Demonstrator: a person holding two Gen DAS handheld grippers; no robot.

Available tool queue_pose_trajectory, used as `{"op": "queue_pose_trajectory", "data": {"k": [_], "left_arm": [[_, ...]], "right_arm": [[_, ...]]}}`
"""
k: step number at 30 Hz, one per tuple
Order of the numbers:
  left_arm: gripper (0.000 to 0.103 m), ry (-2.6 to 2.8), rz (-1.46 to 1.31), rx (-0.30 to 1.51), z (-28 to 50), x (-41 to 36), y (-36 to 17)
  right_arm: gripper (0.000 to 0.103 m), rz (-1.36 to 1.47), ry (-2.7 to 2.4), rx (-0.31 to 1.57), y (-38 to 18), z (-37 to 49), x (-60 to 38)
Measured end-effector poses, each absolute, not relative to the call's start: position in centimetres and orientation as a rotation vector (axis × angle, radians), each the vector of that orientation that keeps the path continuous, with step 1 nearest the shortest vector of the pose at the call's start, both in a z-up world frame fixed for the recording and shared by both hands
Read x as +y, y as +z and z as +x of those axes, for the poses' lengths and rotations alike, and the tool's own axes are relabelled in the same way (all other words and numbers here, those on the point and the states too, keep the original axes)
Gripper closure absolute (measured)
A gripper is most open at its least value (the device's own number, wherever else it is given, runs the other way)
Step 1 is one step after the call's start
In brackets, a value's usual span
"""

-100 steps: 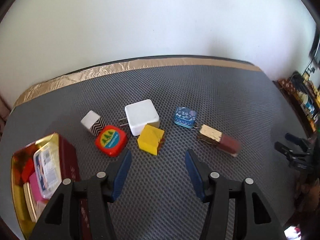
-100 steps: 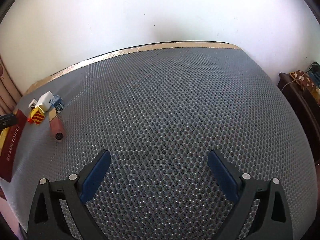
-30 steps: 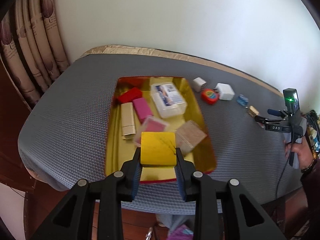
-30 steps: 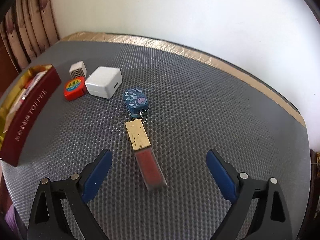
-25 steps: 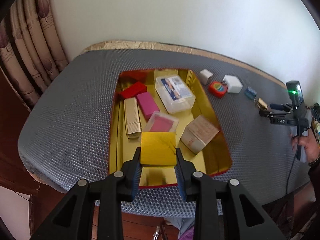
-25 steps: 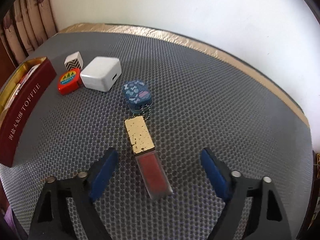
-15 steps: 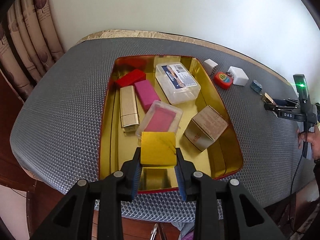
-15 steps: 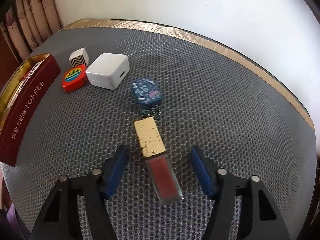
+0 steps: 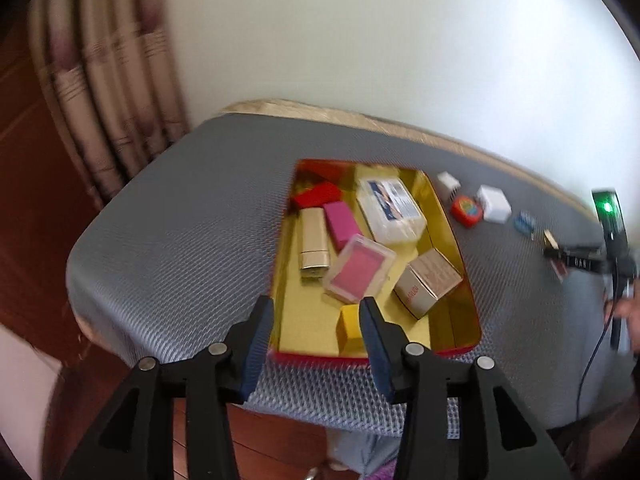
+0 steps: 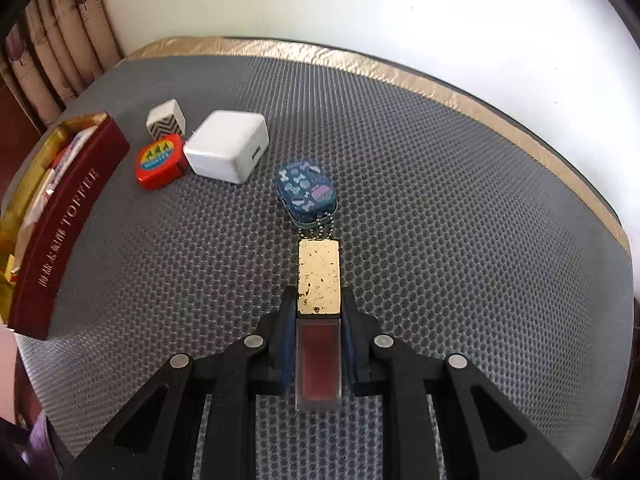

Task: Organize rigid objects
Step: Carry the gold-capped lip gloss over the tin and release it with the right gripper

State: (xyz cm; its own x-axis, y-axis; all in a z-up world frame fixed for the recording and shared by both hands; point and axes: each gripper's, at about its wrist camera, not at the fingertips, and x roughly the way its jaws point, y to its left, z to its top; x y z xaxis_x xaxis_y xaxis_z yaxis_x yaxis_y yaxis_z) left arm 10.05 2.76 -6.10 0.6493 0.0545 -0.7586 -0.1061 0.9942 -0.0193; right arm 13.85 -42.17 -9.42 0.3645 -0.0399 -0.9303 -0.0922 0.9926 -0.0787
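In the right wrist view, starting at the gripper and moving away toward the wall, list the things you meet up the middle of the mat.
Right gripper → lip gloss tube → blue patterned tin → gold mat edge → wall.

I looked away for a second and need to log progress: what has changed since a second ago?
The left gripper has just opened and let go of the yellow block, now lying in the gold tin. The right gripper has just closed on the lip gloss tube. The blue tin, white charger and red tape measure stayed put.
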Motion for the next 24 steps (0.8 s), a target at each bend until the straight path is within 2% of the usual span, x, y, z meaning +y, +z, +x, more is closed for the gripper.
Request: {"op": "queue_pose_trajectory", "data": {"k": [5, 14, 18, 24], "left_arm": [[0.046, 0.218, -0.051, 0.742, 6.3, 3.0, -5.6], [0.046, 0.274, -0.009, 0.675, 4.5, 3.6, -5.4], [0.046, 0.286, -0.047, 0.668, 4.3, 4.8, -5.4], [0.046, 0.261, -0.101, 0.687, 4.5, 6.0, -5.7]], "right_arm": [[0.085, -0.048, 0.098, 1.147, -5.8, 12.8, -40.4], [0.085, 0.067, 0.392, 1.083, -0.5, 13.0, -28.0], [0.085, 0.168, 0.519, 1.117, -1.7, 13.3, -21.6], [0.085, 0.262, 0.583, 1.216, -6.6, 14.5, -14.7]]}}
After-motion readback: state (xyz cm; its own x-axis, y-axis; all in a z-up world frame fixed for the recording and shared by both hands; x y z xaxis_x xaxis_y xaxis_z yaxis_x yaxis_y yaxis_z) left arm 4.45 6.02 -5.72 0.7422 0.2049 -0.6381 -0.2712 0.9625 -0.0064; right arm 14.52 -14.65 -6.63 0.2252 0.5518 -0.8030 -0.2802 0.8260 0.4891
